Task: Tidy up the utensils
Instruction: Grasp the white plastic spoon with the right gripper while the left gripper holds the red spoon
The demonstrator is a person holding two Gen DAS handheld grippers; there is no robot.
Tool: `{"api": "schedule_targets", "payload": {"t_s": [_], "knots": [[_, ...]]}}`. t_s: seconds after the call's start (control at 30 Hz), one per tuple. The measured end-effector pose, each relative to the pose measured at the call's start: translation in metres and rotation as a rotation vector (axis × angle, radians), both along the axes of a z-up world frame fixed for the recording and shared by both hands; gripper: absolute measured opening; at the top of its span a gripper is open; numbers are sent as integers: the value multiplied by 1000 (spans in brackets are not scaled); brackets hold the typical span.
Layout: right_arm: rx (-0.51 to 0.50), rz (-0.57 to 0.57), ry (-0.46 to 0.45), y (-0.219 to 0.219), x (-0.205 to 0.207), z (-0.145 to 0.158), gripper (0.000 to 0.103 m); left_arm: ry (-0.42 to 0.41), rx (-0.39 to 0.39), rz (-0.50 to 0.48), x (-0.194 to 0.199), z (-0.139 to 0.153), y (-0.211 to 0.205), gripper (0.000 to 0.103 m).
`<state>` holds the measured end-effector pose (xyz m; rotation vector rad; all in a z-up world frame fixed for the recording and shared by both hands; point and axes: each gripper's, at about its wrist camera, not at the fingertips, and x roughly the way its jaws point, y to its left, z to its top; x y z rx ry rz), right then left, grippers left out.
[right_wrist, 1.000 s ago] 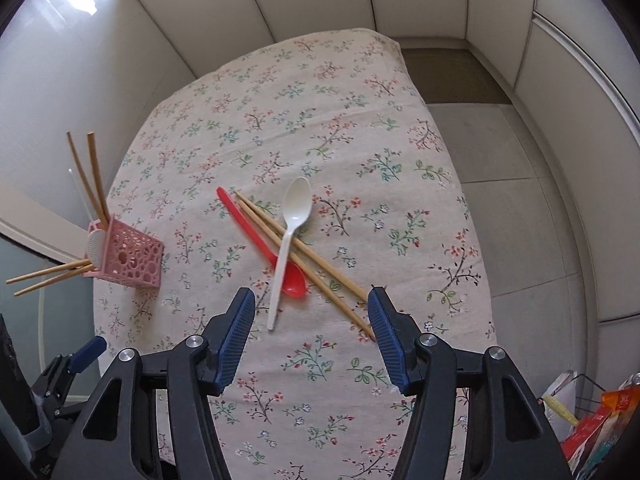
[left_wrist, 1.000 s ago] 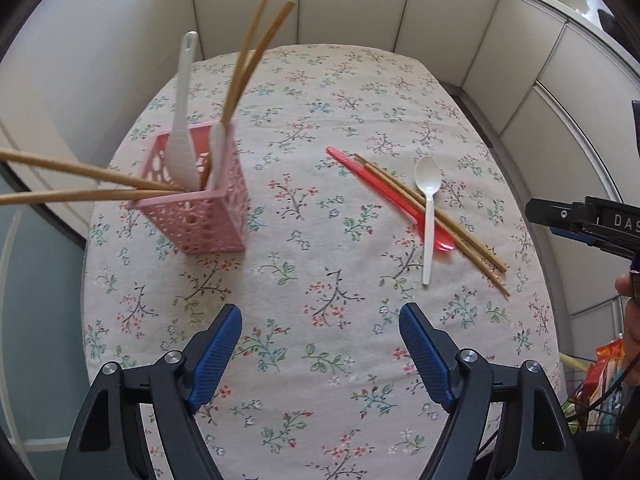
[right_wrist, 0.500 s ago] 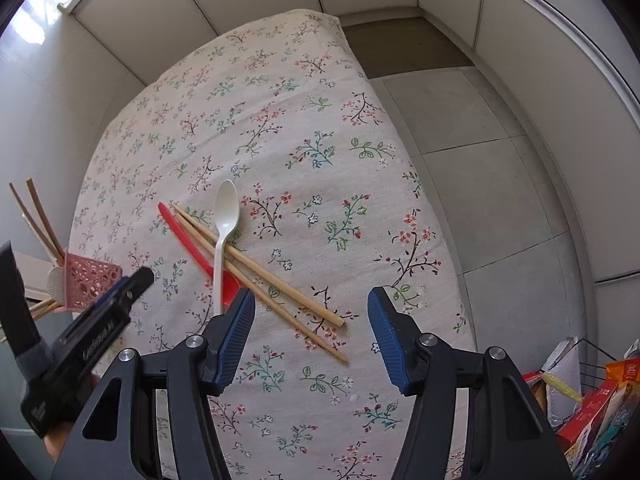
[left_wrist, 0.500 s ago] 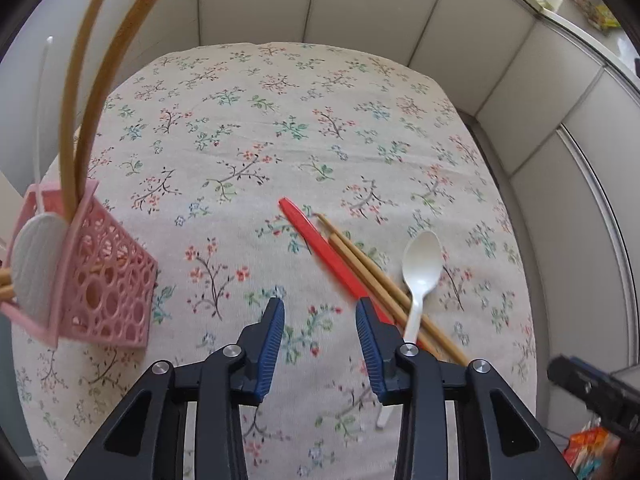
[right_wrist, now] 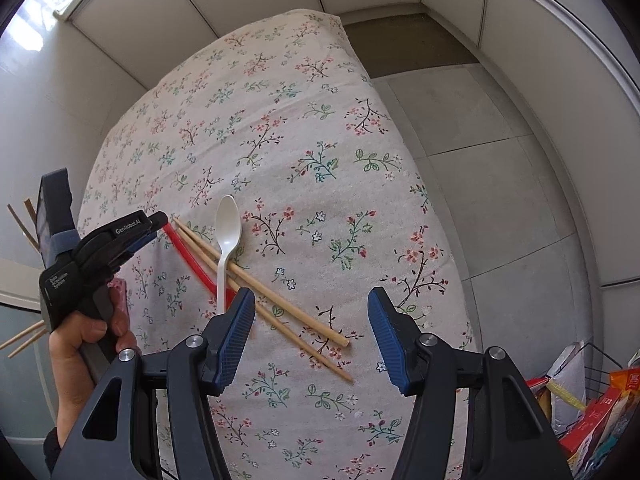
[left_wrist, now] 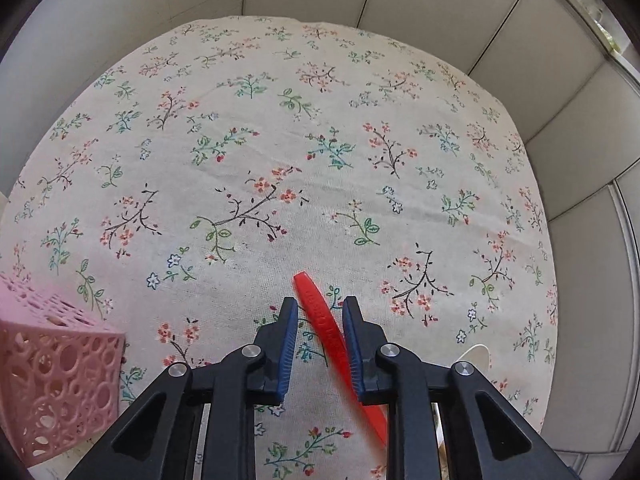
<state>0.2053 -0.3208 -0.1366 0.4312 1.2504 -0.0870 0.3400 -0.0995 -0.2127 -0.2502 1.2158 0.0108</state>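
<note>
The red spoon (left_wrist: 320, 320) lies on the floral tablecloth (left_wrist: 280, 140), its handle running between the jaws of my left gripper (left_wrist: 318, 312). Those jaws are closing; the handle rests against the right pad, with a gap at the left pad. From the right wrist view, the left gripper (right_wrist: 160, 220) sits at the far end of the red spoon (right_wrist: 188, 252). A white spoon (right_wrist: 227, 240) and two wooden chopsticks (right_wrist: 280, 300) cross beside it. My right gripper (right_wrist: 312, 312) hovers open above the chopsticks' near part, holding nothing. The pink basket (left_wrist: 52, 380) stands at the left.
More chopsticks (right_wrist: 20, 220) stick out of the basket, behind the person's hand (right_wrist: 88, 336). The table's right edge drops to a tiled floor (right_wrist: 480, 160). A wire rack with packets (right_wrist: 592, 408) stands at the lower right. Wall panels close in behind.
My left gripper swung right and down from the basket to the red spoon's handle, and its jaws narrowed around it. The right gripper drifted a little, still open.
</note>
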Motion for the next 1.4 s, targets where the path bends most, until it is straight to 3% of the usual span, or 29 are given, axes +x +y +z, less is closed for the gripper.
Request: {"api": "schedule_targets", "payload": {"t_s": [0.13, 0.3, 0.37, 0.4, 0.7, 0.8, 0.93, 1.0, 1.07, 1.27, 1.4], "knots": [[-4, -4, 7, -1, 6, -3, 61, -3, 69, -24, 4, -4, -9, 15], [5, -7, 26, -3, 13, -12, 61, -19, 135, -153, -1, -3, -18, 6], [15, -6, 35, -3, 16, -16, 61, -11, 122, -194, -6, -2, -17, 5], [20, -5, 38, -2, 17, -17, 61, -12, 121, -212, -8, -1, -17, 0], [168, 3, 0, -3, 32, -32, 61, -35, 66, -293, -54, 21, -5, 0], [251, -8, -7, -5, 39, -44, 53, -51, 0, -298, -61, 32, 4, 0], [305, -3, 4, 4, 50, -57, 38, -55, -55, -286, -58, 34, 14, 10], [307, 3, -2, 11, 55, -62, 36, -38, -42, -271, -56, 27, 14, 31], [306, 3, 0, 16, 61, -68, 35, -26, -33, -253, -53, 21, 14, 38], [319, 6, -29, 26, 79, -80, 34, -1, -63, -220, -39, 5, 12, 38], [246, 54, -58, 41, 87, -78, 28, -6, -21, -231, -33, -1, 3, 37]]}}
